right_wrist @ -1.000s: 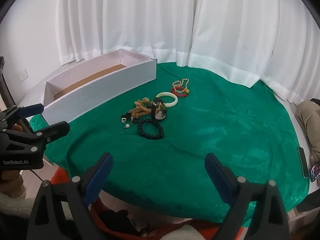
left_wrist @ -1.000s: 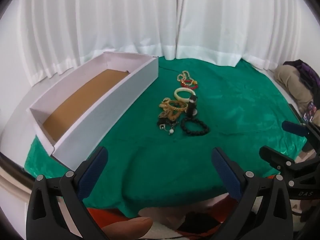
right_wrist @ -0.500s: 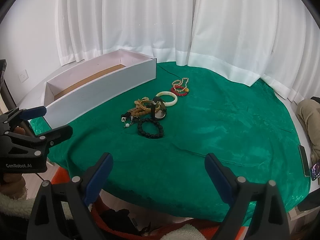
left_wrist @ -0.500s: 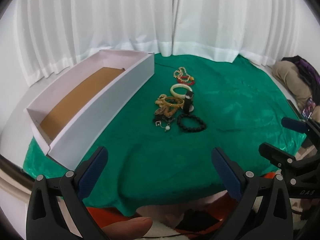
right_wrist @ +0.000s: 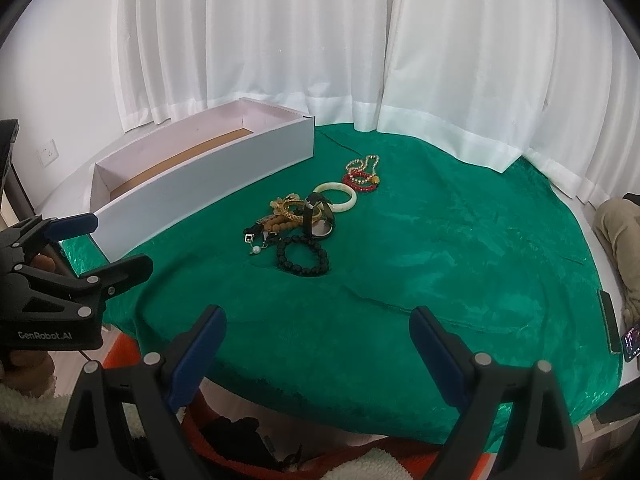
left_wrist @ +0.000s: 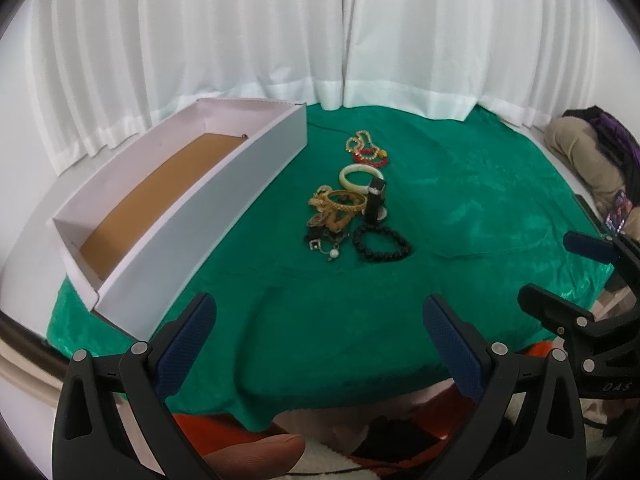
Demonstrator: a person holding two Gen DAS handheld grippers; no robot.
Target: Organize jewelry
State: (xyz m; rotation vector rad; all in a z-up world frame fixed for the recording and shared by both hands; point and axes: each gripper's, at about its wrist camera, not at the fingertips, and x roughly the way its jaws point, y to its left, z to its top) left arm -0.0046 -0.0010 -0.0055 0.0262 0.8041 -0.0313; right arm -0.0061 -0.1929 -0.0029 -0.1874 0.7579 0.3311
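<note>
A heap of jewelry lies mid-table on the green cloth (left_wrist: 460,208): a black bead bracelet (left_wrist: 382,243), a cream bangle (left_wrist: 360,176), a gold bangle (left_wrist: 346,201), a black watch (left_wrist: 375,202), and red and gold bead strands (left_wrist: 366,151). The right wrist view shows the black bead bracelet (right_wrist: 304,255), cream bangle (right_wrist: 335,197) and bead strands (right_wrist: 361,173). A long white box (left_wrist: 208,204) with a brown floor stands to their left, empty. My left gripper (left_wrist: 316,312) and right gripper (right_wrist: 316,324) both hover open at the near table edge, holding nothing.
White curtains (left_wrist: 320,40) hang behind the table. The white box (right_wrist: 208,178) takes up the left side. A phone (right_wrist: 632,338) and dark items lie off the right edge. A person's thumb (left_wrist: 256,454) and orange-and-white clothing show below the grippers.
Both grippers have drawn back a little from the table, so the jewelry and box look slightly smaller and farther. Nothing on the cloth has moved.
</note>
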